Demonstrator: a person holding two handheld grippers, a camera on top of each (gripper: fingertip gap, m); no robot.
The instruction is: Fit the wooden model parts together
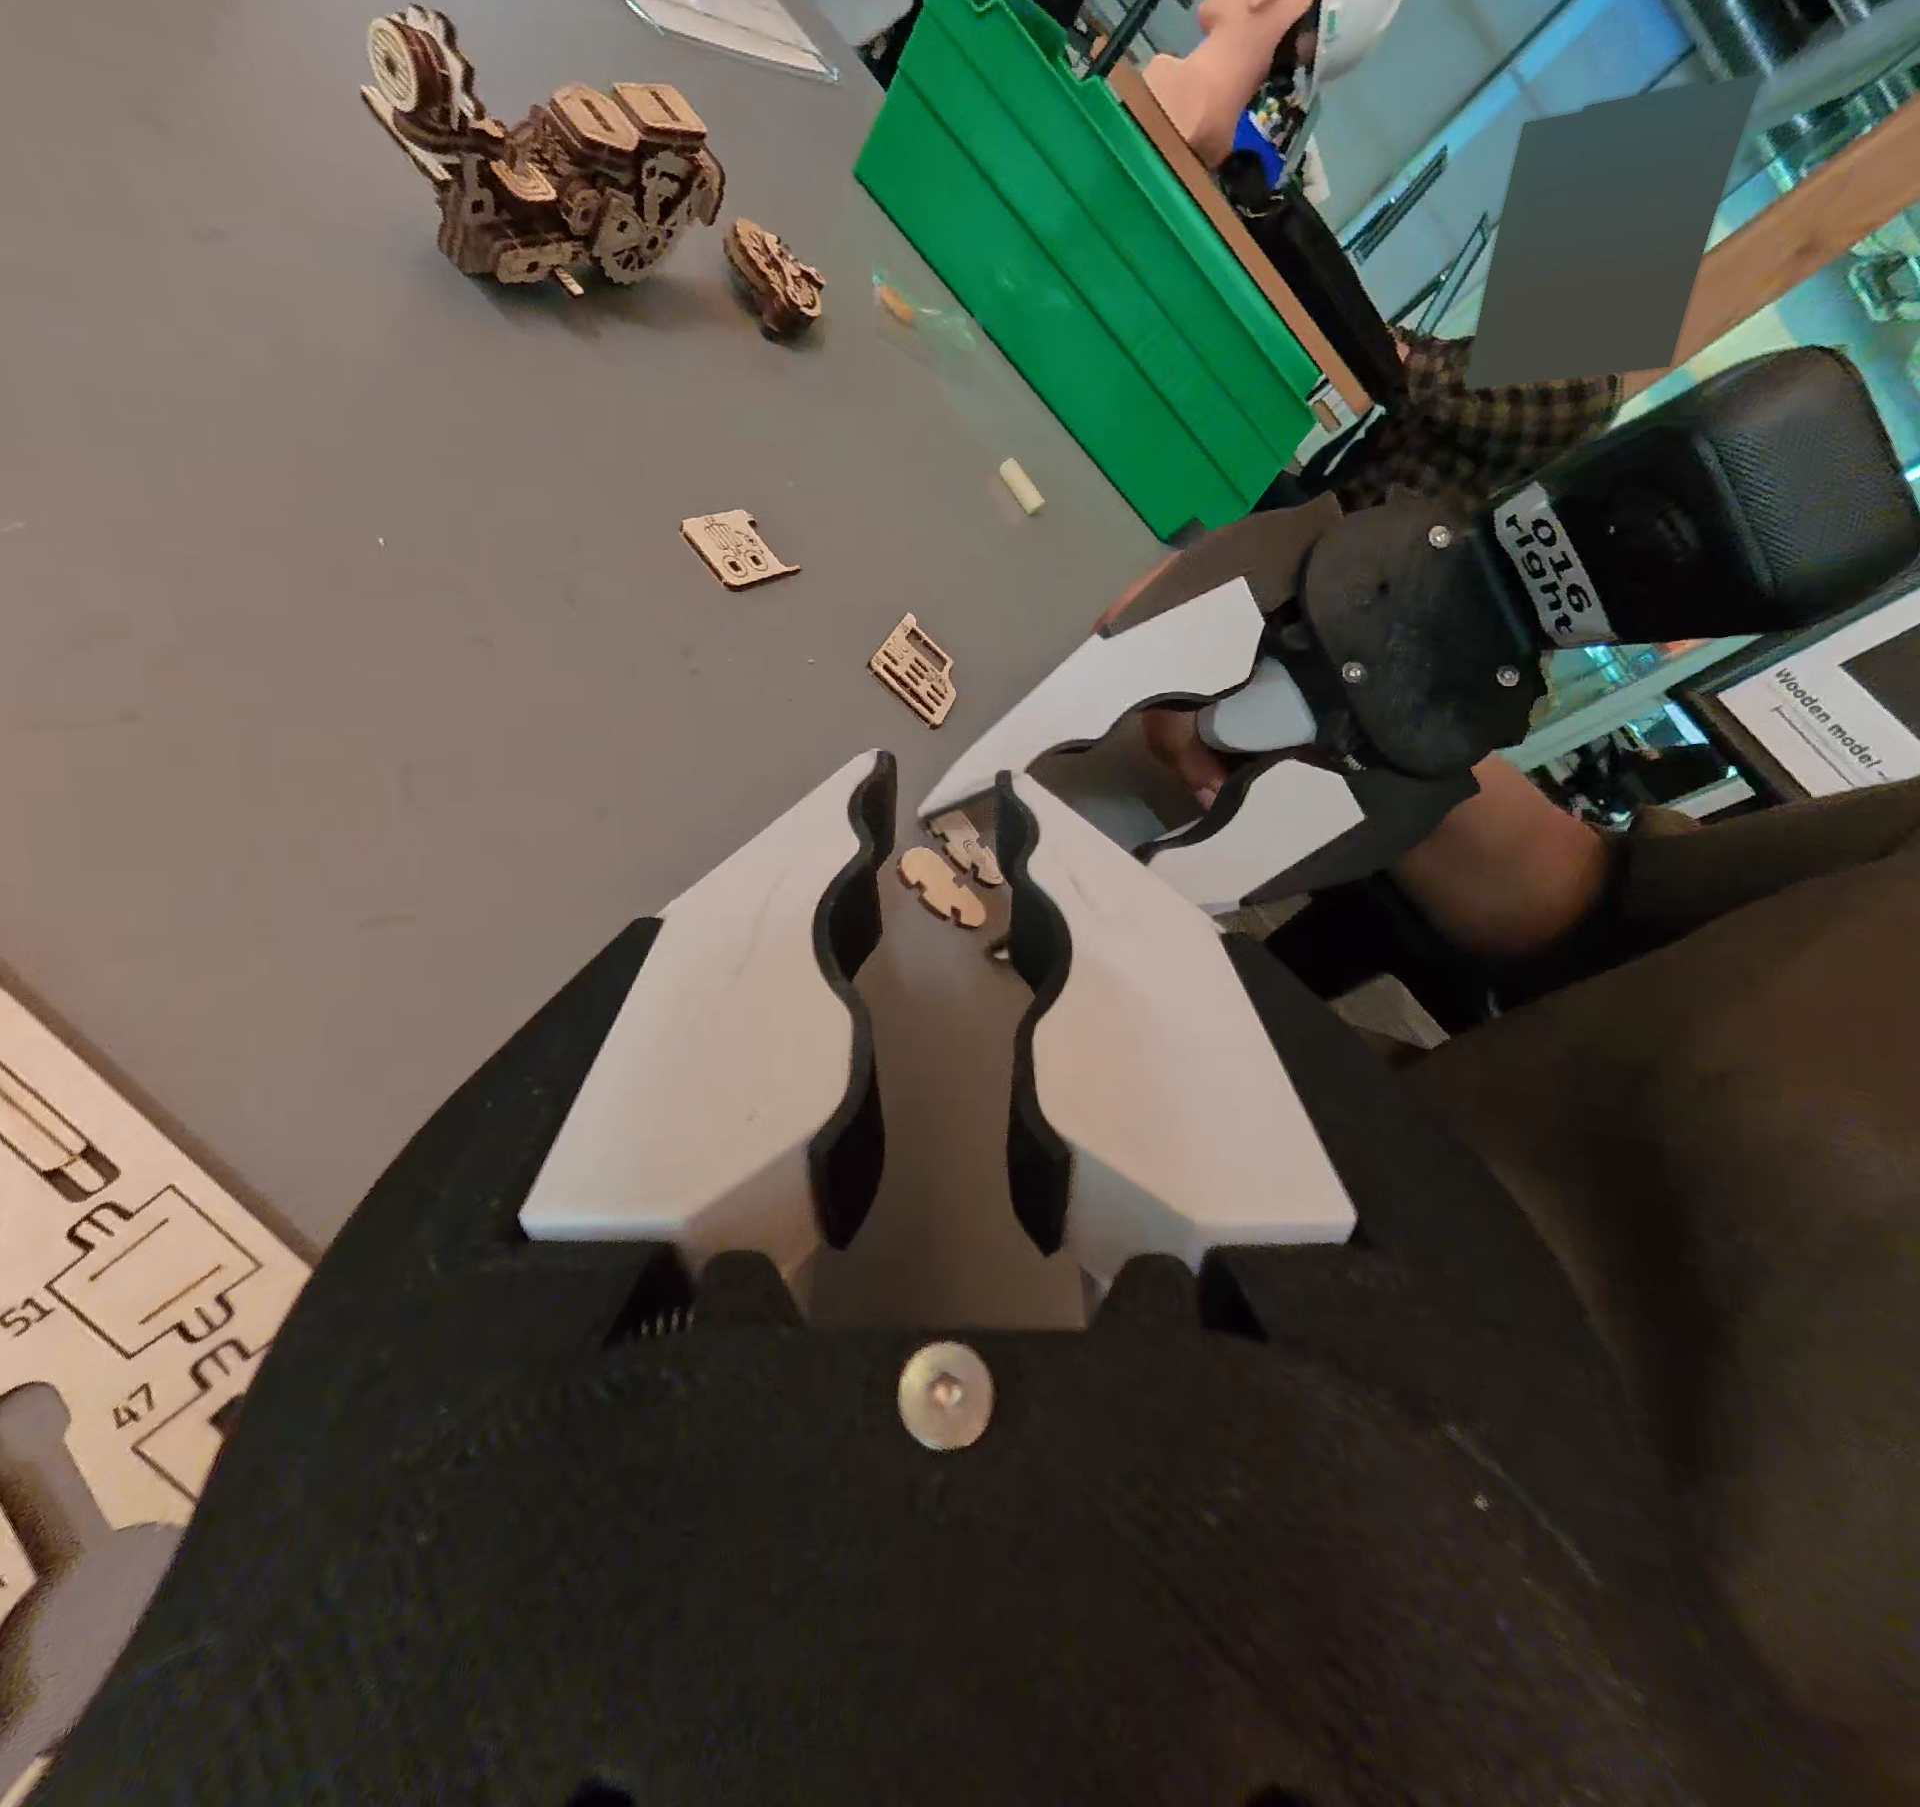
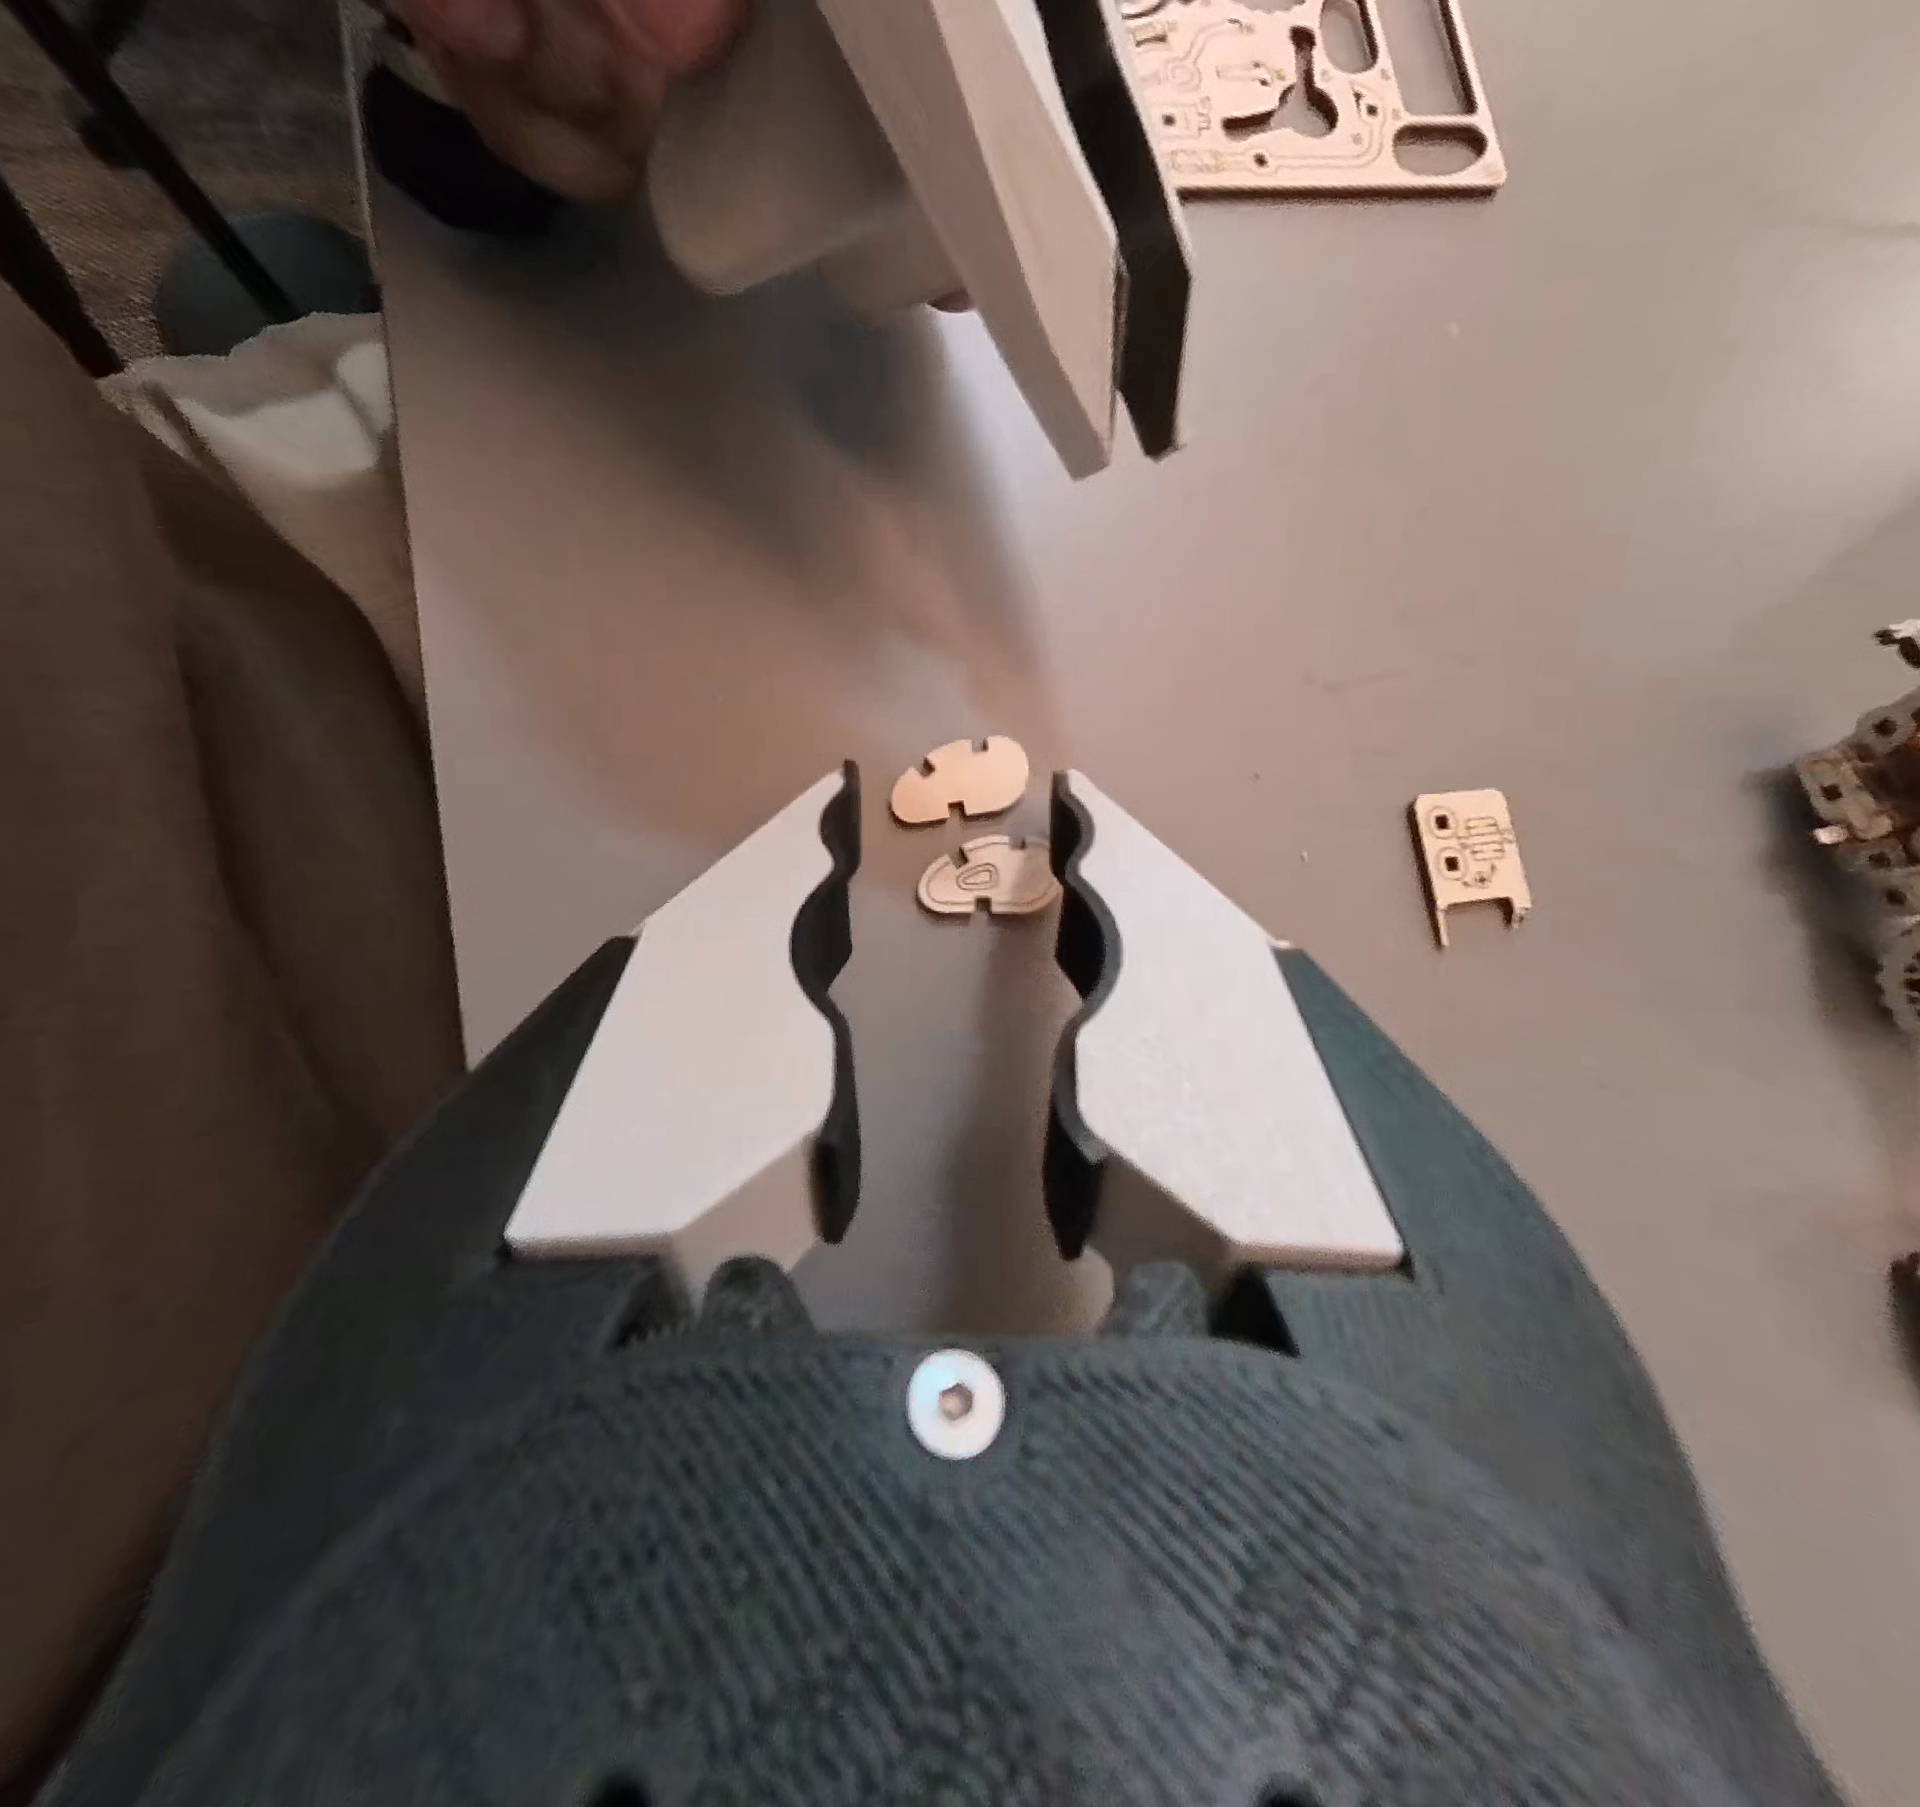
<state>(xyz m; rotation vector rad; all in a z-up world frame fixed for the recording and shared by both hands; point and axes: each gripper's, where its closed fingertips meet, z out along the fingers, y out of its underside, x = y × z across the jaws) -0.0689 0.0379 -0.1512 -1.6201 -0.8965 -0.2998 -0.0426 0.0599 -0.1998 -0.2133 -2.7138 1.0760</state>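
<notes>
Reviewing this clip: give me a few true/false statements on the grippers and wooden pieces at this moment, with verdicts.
1. Both grippers are open and hold nothing. True: left gripper, right gripper.
2. Two small rounded wooden pieces lie flat on the table. True.
3. The two rounded pieces are already slotted together. False: they lie side by side, unjoined.
4. The green bin sits on top of the assembled wooden model. False: the bin stands apart, beside it.
</notes>
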